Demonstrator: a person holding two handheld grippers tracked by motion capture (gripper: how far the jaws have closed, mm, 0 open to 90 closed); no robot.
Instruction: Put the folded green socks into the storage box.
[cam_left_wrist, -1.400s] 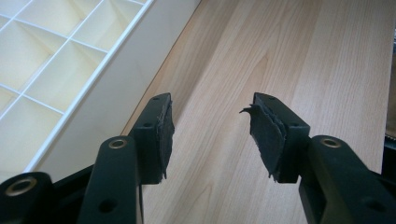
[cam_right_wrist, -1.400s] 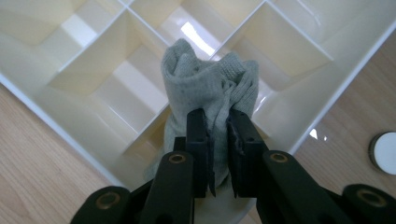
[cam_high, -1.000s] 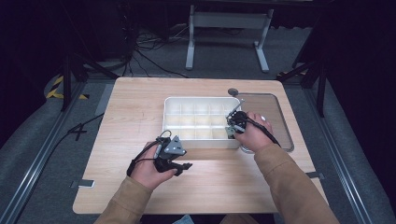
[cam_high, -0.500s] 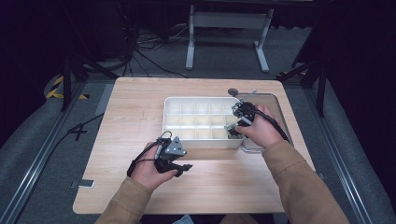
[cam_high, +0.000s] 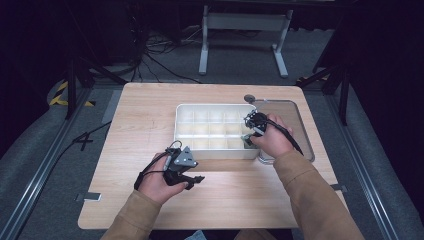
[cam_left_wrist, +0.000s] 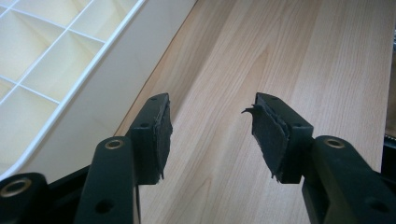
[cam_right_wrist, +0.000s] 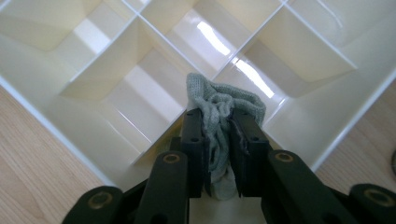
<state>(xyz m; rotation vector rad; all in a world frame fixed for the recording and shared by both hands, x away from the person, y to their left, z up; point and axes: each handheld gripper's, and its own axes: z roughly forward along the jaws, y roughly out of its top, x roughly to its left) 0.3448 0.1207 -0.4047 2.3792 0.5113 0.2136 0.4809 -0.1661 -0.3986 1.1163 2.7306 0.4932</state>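
From the high view, the person's right gripper (cam_high: 248, 134) sits at the near right corner of the white compartment tray (cam_high: 212, 151), tipped down into it, with a scrap of grey-green cloth (cam_high: 247, 141) just under its tip. Beyond and to the right of that gripper a clear lid (cam_high: 290, 125) lies flat on the wooden table (cam_high: 140, 115), touching the tray's right side. The left gripper (cam_high: 192, 179) rests low over the bare table, just in front of the tray's near wall and well apart from the right one; its jaws point toward the right and stand apart.

In the left gripper view the two black jaws are spread with nothing between them. The table lies ahead of them and the tray's outer wall (cam_left_wrist: 93, 112) runs just to the left of the left jaw.

In the right gripper view the jaws have just been closing and now clench the bunched cloth (cam_right_wrist: 219, 105), which bulges out past their tips and hangs below the pads. The cloth sits over the corner compartment (cam_right_wrist: 285, 119) of the tray, right at the crossing of two dividers, with the tray's rim on either side of the jaws.
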